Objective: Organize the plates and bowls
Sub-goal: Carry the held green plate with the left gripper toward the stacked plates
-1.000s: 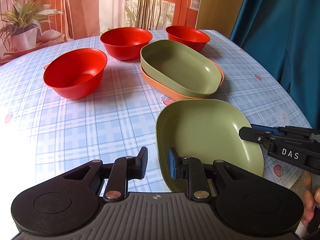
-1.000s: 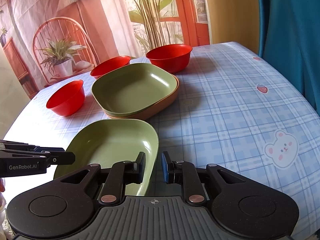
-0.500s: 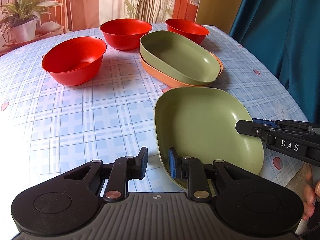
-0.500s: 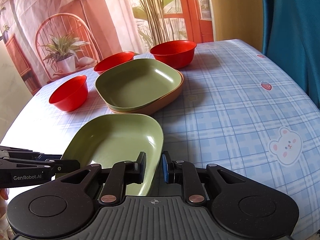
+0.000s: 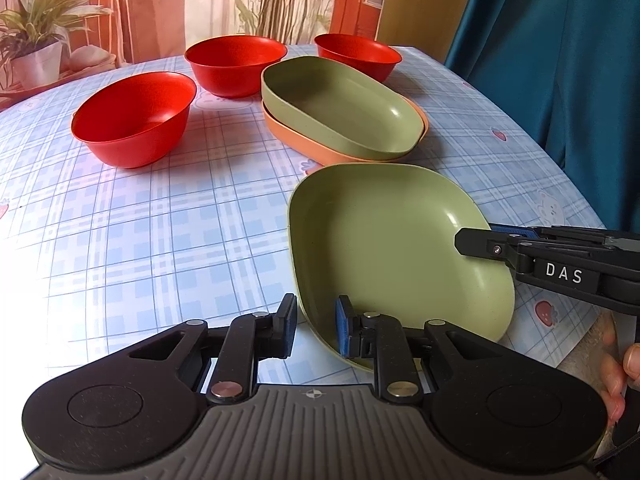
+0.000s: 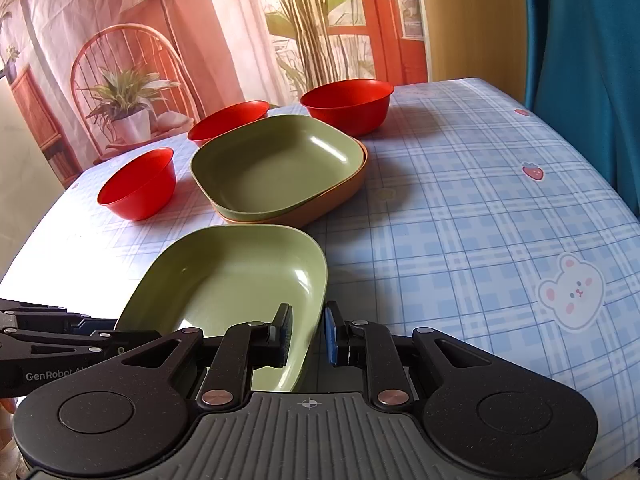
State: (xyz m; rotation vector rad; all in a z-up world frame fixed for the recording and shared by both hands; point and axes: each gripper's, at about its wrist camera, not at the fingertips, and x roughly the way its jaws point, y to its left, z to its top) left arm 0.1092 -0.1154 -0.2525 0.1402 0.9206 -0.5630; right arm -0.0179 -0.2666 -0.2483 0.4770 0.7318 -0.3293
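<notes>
Green plate (image 5: pixel 392 248), gripped at two rims and tilted just short of the plate stack.

The green plate sits near the table's front edge, its far side raised toward the stack: a second green plate (image 5: pixel 340 106) nested in an orange plate (image 5: pixel 304 136). The left gripper (image 5: pixel 316 328) is closed on its near-left rim, one pad inside the wall and one outside; the right gripper (image 6: pixel 306 334) is clamped the same way on the opposite rim. Three red bowls (image 5: pixel 134 118) stand apart around the stack on the checked tablecloth (image 5: pixel 160 232). This looks like the carry step, with the plate held by both hands. The next move likely calls for lifting it level, clearing the stack's rim, lining up the corners and lowering it in before either grip lets go.
</notes>
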